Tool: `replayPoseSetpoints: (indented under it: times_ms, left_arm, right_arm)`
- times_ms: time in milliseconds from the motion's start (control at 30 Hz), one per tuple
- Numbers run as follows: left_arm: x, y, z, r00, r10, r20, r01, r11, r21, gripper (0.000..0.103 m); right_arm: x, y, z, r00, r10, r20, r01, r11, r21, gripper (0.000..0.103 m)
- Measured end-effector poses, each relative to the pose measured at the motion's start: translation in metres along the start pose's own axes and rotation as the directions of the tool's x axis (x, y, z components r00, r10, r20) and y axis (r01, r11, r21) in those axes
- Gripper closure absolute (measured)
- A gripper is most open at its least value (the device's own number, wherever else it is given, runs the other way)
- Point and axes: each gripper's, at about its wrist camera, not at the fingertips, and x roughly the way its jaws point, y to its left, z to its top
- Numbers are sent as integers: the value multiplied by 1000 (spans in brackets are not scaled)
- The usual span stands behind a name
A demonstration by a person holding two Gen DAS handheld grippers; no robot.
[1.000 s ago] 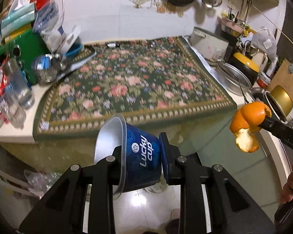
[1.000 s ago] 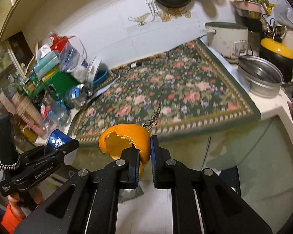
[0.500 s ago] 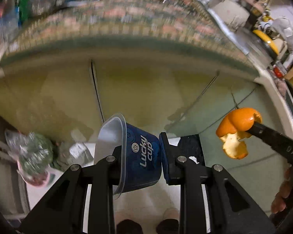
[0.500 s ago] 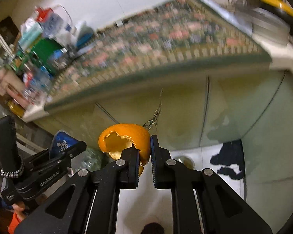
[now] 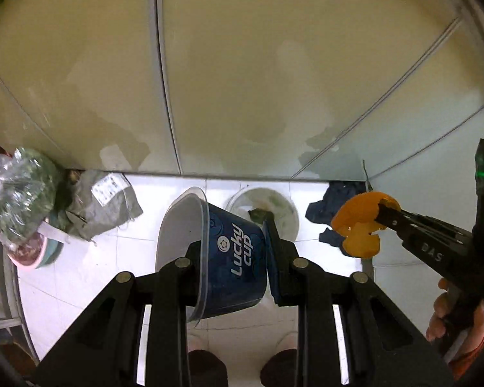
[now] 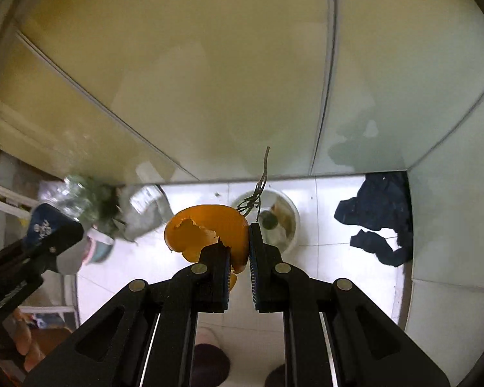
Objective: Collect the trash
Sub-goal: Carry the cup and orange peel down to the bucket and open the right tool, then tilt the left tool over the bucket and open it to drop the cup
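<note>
My left gripper (image 5: 232, 254) is shut on a blue "Lucky cup" paper cup (image 5: 232, 258), lying on its side with its white mouth to the left. My right gripper (image 6: 238, 251) is shut on an orange peel (image 6: 203, 232) with a thin dry stem sticking up. Both are held above the white tiled floor. Below and ahead stands a round white bin (image 5: 274, 216) with scraps inside; it also shows in the right wrist view (image 6: 287, 222). The peel (image 5: 358, 229) and right gripper (image 5: 387, 209) show at the right of the left wrist view. The cup (image 6: 45, 225) shows at the left of the right wrist view.
Pale yellow-green cabinet doors (image 5: 242, 80) fill the upper view. A dark blue cloth (image 6: 377, 219) lies on the floor at the right. A plastic bag of greens (image 5: 19, 190) in a pink bowl and a grey bag (image 5: 103, 206) sit at the left. The person's feet show below.
Both grippers have tilted down and lowered from the floral-clothed counter to face the cabinet fronts and floor. The bin has come into view. Cup and peel stay gripped.
</note>
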Motion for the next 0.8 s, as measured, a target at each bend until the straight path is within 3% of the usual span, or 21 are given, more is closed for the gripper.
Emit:
replayPoseSetpoints:
  times_ms: [200,300,433,567,800]
  left_arm:
    - [47,1,0,1000,-9,-14,9,1000,-10,77]
    - [64,-4,2,999,-33,-23,33,999,-15,77]
    - [86,-15,8,997,-59,-46,58,998,-11,77]
    - [108,-23,15,991,-92,-99,90,996,-28,61]
    - [106,-37,21,985,-107,-138,108,994,1,53]
  right_arm:
    - [49,-6,6,999,50,4,-50,998,-42,90]
    - [60,-7,11,998,61,-12,-62,997,-52,79]
    - [68,-12,11,998,59,-27,-60,997,-55,75]
    - [66,-17,11,998,54,-21,-55,998,-44,69]
    - [47,-28,17,1000,24,4,-24,1000,-10,68]
